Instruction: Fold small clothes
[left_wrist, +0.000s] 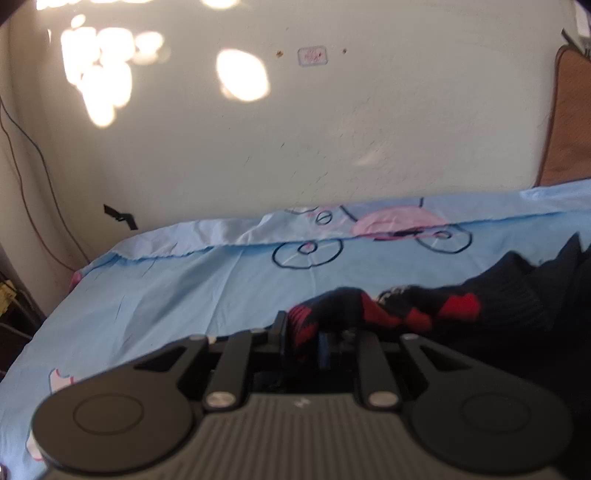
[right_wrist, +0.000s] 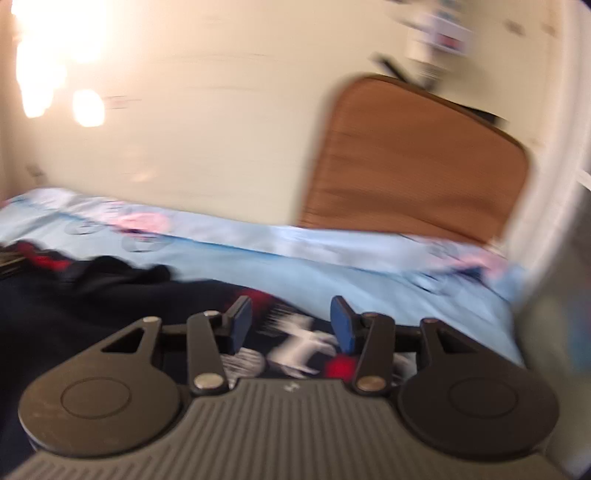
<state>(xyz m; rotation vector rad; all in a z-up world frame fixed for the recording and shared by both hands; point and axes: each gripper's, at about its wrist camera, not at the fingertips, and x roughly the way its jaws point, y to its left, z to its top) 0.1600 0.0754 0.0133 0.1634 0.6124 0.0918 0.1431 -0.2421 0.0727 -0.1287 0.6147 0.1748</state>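
Left gripper (left_wrist: 314, 332) is clamped on the garment (left_wrist: 406, 306) edge, lifting it off the sheet (left_wrist: 184, 288) for folding. Right gripper (right_wrist: 291, 325), jaws apart, hovers over the garment's printed area.

We see blown-out patches of sunlight on the wall (left_wrist: 332, 129) in both views. The right wrist view is heavily motion-blurred; the left is softer, with fisheye bending at edges.

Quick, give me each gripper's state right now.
Left gripper: shut on the dark garment.
Right gripper: open, holding nothing, above the dark garment.
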